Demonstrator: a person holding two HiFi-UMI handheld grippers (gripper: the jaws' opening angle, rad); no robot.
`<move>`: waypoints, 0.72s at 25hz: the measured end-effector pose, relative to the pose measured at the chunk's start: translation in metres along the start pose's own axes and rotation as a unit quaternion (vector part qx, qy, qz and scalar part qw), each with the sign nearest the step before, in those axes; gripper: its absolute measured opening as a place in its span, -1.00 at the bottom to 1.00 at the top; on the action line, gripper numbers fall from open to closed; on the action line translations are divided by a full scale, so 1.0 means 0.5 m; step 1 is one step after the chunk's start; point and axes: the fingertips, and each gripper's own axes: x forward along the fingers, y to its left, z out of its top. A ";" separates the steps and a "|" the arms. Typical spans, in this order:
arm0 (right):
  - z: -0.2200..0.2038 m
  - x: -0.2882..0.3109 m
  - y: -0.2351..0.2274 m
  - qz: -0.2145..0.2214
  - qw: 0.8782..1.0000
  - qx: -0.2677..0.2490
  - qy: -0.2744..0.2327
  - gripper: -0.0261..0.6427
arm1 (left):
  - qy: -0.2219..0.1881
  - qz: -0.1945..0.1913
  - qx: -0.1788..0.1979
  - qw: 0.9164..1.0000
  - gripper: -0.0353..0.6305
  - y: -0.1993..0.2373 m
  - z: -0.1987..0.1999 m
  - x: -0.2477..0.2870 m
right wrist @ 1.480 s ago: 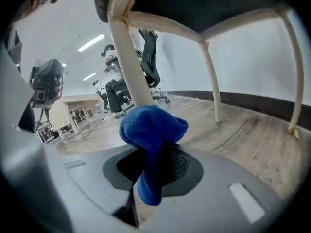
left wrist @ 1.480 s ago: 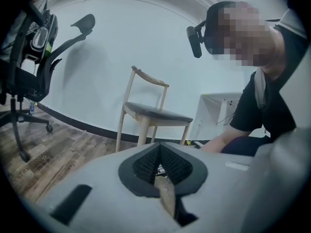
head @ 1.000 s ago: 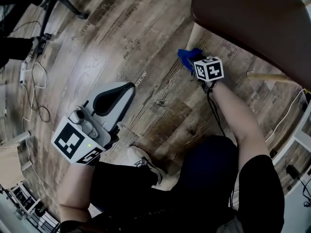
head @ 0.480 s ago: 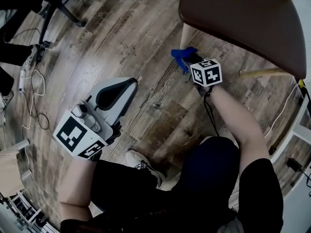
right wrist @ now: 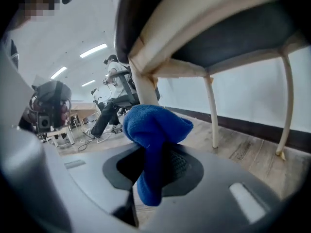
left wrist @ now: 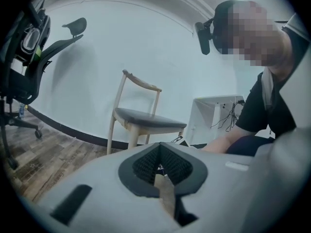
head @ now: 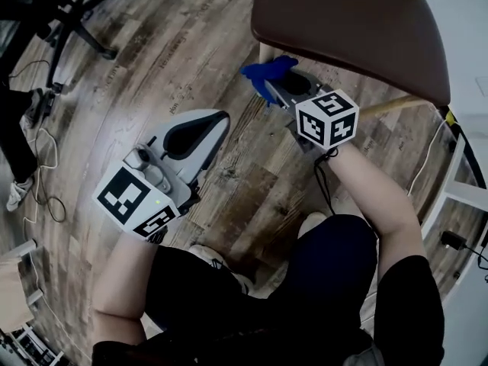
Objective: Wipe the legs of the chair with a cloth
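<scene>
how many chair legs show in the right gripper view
3: the near leg just behind the blue cloth, the middle leg farther back, the right leg near the picture's right edge. A fourth may be hidden.

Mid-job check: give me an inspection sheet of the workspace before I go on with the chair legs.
Surface: wood-plank floor.
Job's things: chair, brown seat, pale wooden legs; blue cloth just in front of the near leg, contact not clear.
Clutter: nothing seen.
Grippers: right gripper shut on the cloth; left gripper shut, empty, off to the side of the chair.
Cables: white cable on the floor at left; second white cable at right.
Surroundings: office chair base; bystander's shoe; second wooden chair by a white wall.
</scene>
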 end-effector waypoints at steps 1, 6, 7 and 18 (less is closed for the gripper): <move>0.025 -0.010 0.010 0.002 1.000 -0.004 -0.012 -0.65 | -0.004 -0.002 -0.001 1.000 -0.88 -0.002 0.005 0.005; 0.129 -0.063 0.067 0.028 0.997 -0.009 -0.068 -0.65 | -0.015 -0.018 0.003 1.000 -0.88 -0.022 0.015 0.030; 0.141 -0.072 0.081 0.038 0.997 -0.009 -0.073 -0.65 | -0.016 -0.022 0.005 1.000 -0.88 -0.025 0.016 0.033; 0.167 -0.130 0.058 0.029 0.995 0.055 -0.073 -0.65 | -0.023 -0.024 -0.010 0.999 -0.88 -0.013 0.014 0.058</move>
